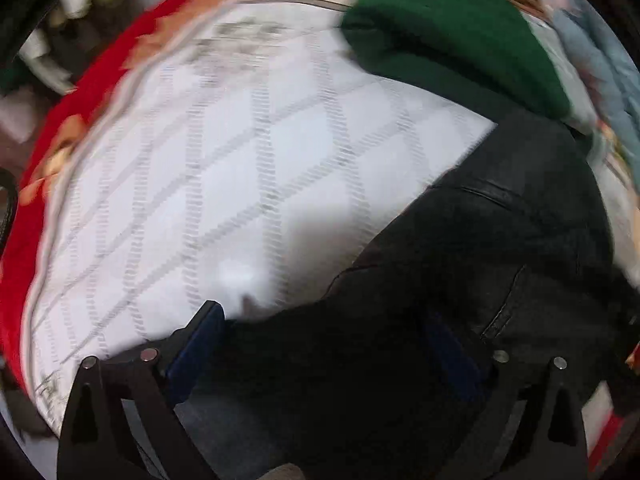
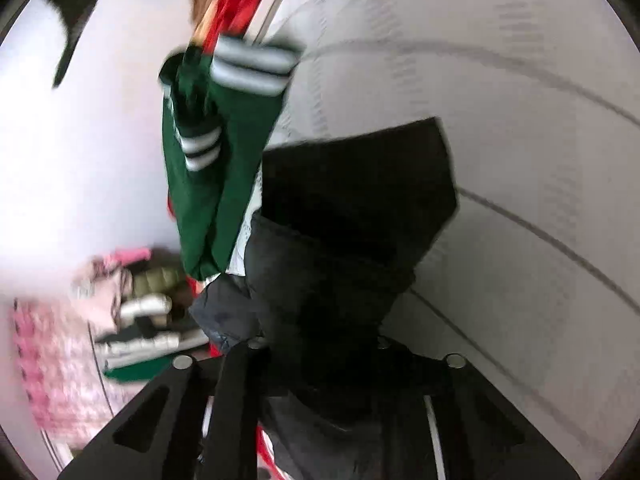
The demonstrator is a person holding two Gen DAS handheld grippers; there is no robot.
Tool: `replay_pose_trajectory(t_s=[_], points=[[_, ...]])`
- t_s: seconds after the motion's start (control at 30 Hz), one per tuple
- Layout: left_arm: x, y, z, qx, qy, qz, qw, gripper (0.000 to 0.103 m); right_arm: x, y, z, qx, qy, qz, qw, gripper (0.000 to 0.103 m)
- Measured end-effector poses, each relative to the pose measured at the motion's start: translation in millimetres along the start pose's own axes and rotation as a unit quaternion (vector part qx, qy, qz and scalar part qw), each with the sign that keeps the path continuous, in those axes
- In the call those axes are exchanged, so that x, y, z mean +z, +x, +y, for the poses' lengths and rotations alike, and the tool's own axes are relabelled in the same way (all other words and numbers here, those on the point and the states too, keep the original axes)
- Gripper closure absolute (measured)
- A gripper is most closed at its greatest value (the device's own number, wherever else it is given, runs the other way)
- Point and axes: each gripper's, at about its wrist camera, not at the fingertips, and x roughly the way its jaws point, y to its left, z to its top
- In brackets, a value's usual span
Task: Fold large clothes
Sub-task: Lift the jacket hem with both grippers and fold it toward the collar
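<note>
A black pair of jeans (image 1: 500, 240) lies on a white quilted mattress (image 1: 200, 184). In the left wrist view the dark cloth fills the space between my left gripper (image 1: 320, 344) fingers, whose blue pads (image 1: 196, 344) press on it. In the right wrist view the same black garment (image 2: 352, 208) hangs bunched from my right gripper (image 2: 320, 344), whose fingers close on it. The views are blurred by motion.
A folded green garment (image 1: 452, 28) lies at the far edge of the mattress; a green item with white stripes (image 2: 216, 136) hangs nearby. A red patterned blanket (image 1: 100, 76) borders the mattress. Pink and other clothes (image 2: 92, 320) are piled at the lower left.
</note>
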Motion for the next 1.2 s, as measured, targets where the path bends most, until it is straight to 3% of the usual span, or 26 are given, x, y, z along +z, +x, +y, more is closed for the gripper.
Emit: replay_pose_trajectory(t_s=[0.1,0.2,0.27,0.4,0.5,0.6,0.63,0.73,0.8,0.83,1.03,1.13,1.2], points=[[-30,-16,-38,-0.015,0.073,0.020,0.9970,0.000,-36,-70,-39,-0.112,0.049,-0.015,0.992,0.087],[-52,-23,-53,-0.022,0.082,0.035,0.9958,0.000,-54,-107,-71,-0.177,0.059,0.003,0.982,0.069],[-59,-29,-48,-0.030,0.052,0.042,0.9973,0.000,-67,-116,-67,-0.208,0.026,0.015,0.978,0.053],[-62,-36,-30,-0.014,0.015,0.026,0.9995,0.000,-79,-158,-17,-0.298,-0.101,0.009,0.949,0.050],[-56,-20,-24,0.006,0.004,0.035,0.9993,0.000,-93,-158,30,-0.295,-0.186,0.010,0.937,0.050],[-54,-3,-17,-0.010,-0.014,0.051,0.9985,0.000,-101,-115,67,-0.256,-0.253,0.071,0.930,0.051],[-55,-1,-16,-0.013,-0.016,0.052,0.9985,0.000,-102,-88,76,-0.246,-0.268,0.104,0.926,0.056],[-60,-2,-11,-0.016,-0.019,0.048,0.9986,0.000,-110,-12,74,-0.263,-0.280,0.200,0.901,0.076],[-65,-7,-3,-0.003,-0.020,0.049,0.9986,0.000,-112,33,59,-0.325,-0.292,0.229,0.870,0.077],[-65,-8,0,-0.002,-0.025,0.048,0.9986,0.000,-110,46,56,-0.338,-0.302,0.233,0.860,0.077],[-84,-39,54,0.011,-0.091,0.035,0.9952,0.000,-104,27,63,-0.349,-0.281,0.263,0.854,0.077],[-94,-58,78,0.031,-0.109,0.018,0.9934,0.000,-126,3,102,-0.300,-0.328,0.245,0.862,0.077],[-95,-65,86,0.039,-0.119,0.014,0.9920,0.000,-140,18,109,-0.296,-0.347,0.255,0.853,0.078]])
